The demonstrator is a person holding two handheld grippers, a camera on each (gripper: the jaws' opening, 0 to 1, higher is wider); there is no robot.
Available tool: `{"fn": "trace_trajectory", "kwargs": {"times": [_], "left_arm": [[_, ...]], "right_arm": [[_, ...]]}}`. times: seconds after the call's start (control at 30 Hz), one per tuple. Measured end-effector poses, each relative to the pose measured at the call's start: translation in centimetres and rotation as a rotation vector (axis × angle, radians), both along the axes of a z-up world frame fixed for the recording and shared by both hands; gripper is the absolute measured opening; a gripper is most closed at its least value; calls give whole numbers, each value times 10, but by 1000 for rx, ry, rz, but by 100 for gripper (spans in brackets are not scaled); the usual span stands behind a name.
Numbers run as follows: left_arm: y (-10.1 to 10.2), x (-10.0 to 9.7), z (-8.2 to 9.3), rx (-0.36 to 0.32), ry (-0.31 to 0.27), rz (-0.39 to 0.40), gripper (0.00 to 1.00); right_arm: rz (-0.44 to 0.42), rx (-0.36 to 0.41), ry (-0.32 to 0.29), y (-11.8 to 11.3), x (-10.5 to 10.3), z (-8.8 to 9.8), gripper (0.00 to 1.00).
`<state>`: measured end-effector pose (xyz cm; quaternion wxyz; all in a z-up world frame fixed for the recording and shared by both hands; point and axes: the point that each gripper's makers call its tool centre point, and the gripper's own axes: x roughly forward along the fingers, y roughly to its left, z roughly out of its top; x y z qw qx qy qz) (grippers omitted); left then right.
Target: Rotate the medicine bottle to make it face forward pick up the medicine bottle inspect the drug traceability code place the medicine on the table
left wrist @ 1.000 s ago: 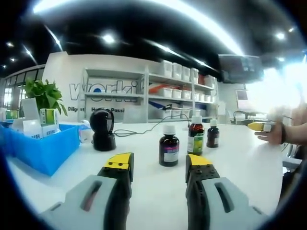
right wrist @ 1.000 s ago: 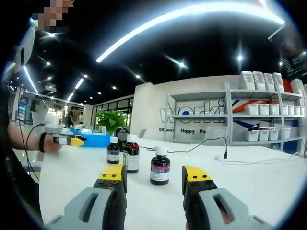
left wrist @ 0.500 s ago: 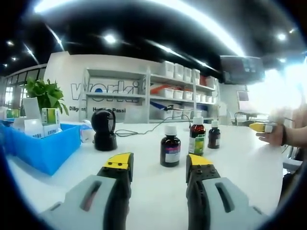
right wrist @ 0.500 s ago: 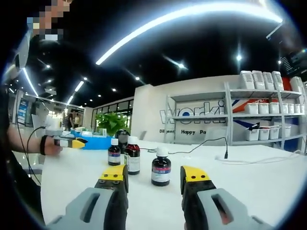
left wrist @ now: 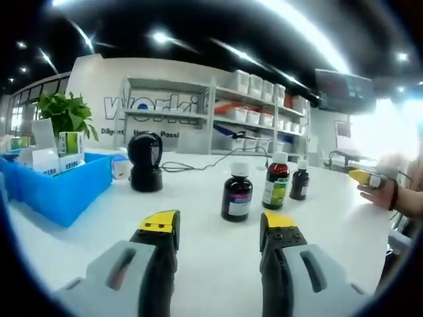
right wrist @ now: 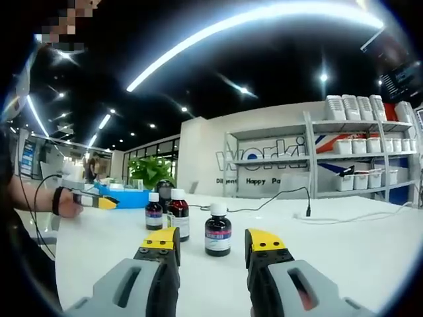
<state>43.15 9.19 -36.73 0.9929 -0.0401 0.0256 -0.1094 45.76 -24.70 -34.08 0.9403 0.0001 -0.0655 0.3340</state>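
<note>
Yellow-tipped fingers of your left gripper (left wrist: 218,228) are spread apart and hold nothing, hovering low over the white desk (left wrist: 198,264). Your right gripper (right wrist: 210,243) is likewise parted and empty. Just beyond both stands the nearest medicine bottle (left wrist: 237,193), brown with a white cap, upright on the desk. Two more bottles (left wrist: 276,181) stand beside it. Farther left are a black scanner (left wrist: 145,162) and a blue bin (left wrist: 56,195).

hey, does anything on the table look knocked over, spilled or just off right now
Nothing stands out. The three medicine bottles stand upright with their caps on, and the white table shows no spill. The scanner and blue bin sit normally. Both grippers are open and empty.
</note>
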Motion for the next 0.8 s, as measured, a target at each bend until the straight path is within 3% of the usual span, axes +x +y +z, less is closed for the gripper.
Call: {"fn": "trace_trajectory", "kwargs": {"times": [0.33,0.53,0.6,0.8], "left_arm": [[-27,12,3,-25,55,45,43],[-46,20,-1,25,46,30,43],[-42,21,-3,76,30,15,43],[-33,17,-6,75,26,0,42]], "right_arm": [[-5,-42,-14,1,0,-3,33],[2,-38,-15,2,-1,-3,33],[3,-36,-13,2,-2,-3,33],[8,-34,-8,3,-2,-3,33]]}}
